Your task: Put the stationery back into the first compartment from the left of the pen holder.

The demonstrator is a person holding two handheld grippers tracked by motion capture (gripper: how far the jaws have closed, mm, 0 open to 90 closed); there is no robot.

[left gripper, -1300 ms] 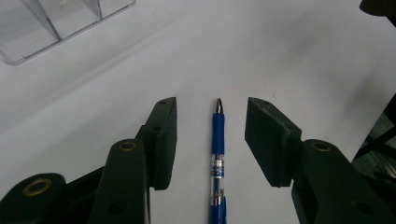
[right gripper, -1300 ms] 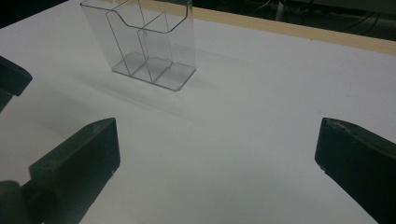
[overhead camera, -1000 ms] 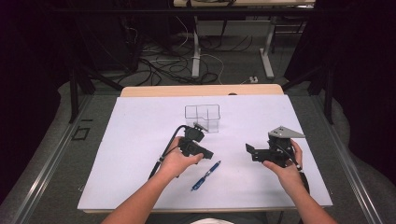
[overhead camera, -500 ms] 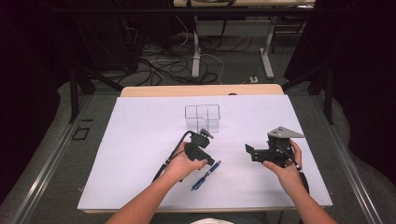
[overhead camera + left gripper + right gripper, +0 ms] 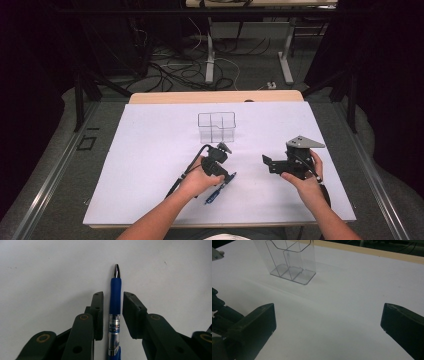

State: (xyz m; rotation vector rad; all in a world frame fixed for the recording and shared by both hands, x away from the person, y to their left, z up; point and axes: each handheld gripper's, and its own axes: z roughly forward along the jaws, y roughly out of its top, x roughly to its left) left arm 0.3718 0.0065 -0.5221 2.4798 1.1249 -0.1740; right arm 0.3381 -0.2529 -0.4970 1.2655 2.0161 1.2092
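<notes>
Pen [image 5: 114, 315] lies flat on the white counter [image 5: 150, 170] near its front edge, between my left tool's [image 5: 113, 315] jaws, which have just been closing; narrow gaps remain each side, so no grip yet. My right tool [image 5: 328, 320] hangs released, jaws wide, over bare sheet. Clear holder [image 5: 289, 261] stands further back, well apart from both, with open room all round.
</notes>
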